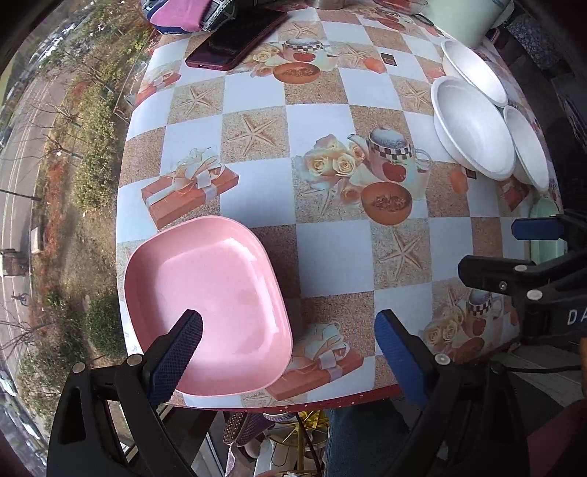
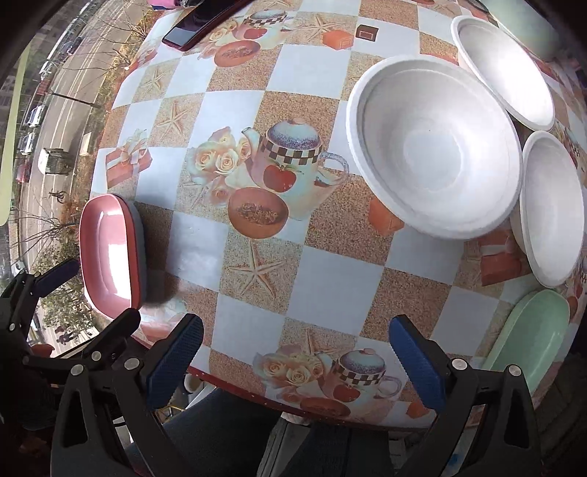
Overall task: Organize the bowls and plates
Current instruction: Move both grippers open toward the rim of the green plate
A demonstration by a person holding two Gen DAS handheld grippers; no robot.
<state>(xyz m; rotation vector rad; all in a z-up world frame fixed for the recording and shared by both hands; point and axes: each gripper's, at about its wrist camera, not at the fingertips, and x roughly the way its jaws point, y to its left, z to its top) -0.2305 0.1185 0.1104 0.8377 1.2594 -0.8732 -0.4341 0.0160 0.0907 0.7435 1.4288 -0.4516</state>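
Observation:
A pink square plate (image 1: 209, 304) lies at the table's near left corner; it also shows in the right wrist view (image 2: 108, 253). My left gripper (image 1: 290, 348) is open, its left finger over the plate's near rim and the right finger beside it. Three white bowls (image 1: 473, 128) sit at the right, also seen in the right wrist view (image 2: 433, 146). A mint green plate (image 2: 528, 330) lies at the near right edge. My right gripper (image 2: 295, 356) is open and empty over the table's front edge; it appears in the left wrist view (image 1: 513, 249).
The round table (image 1: 323, 99) has a checkered printed cloth. A dark red phone (image 1: 234, 40) and a pink-and-blue cloth item (image 1: 179, 14) lie at the far side. A pale green container (image 1: 462, 18) stands at the back right. A street lies far below on the left.

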